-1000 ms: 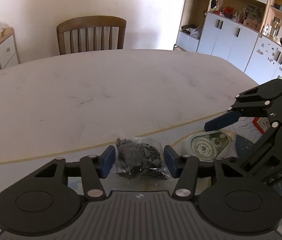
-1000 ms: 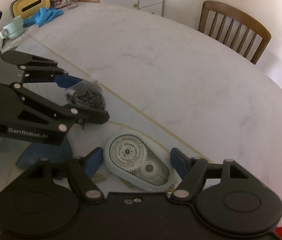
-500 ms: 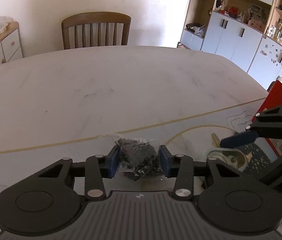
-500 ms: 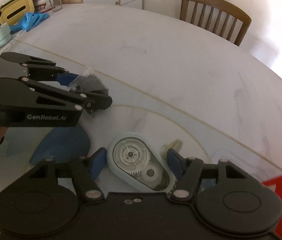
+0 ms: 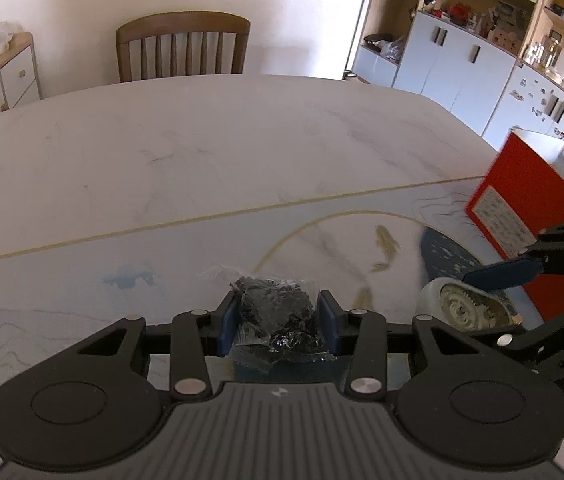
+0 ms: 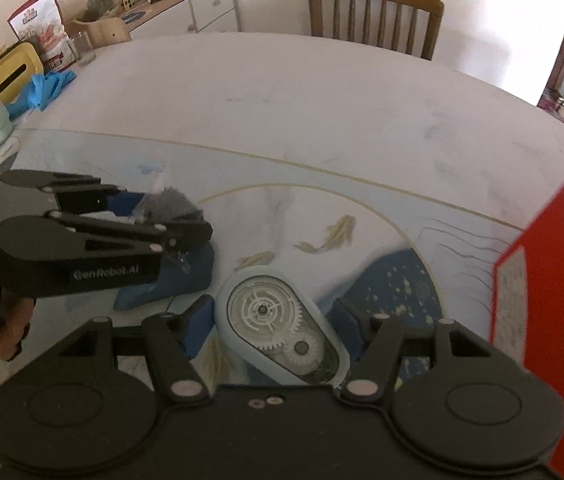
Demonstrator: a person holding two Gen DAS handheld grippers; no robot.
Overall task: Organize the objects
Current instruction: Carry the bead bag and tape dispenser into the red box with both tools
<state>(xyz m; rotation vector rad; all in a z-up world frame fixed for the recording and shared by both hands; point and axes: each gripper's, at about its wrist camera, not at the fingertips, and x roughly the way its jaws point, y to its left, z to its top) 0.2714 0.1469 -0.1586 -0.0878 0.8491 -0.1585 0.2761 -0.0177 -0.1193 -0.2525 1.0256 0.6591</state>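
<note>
Crinkly clear bag of black bits (image 5: pixel 280 322) sits pinched in our left fingers (image 5: pixel 229 322); right fingers (image 6: pixel 198 326) clamp the pale-blue geared oval case (image 6: pixel 282 336), red box (image 6: pixel 541 280) rightward.

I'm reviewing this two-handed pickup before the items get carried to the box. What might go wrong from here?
1. The left gripper pinches a soft clear bag of black bits; the film may slip or tear.
2. The right gripper grips the rounded gear case by its smooth sides; it might twist out.
3. The two grippers are close together and the red box stands near, so a bump seems possible.
</note>
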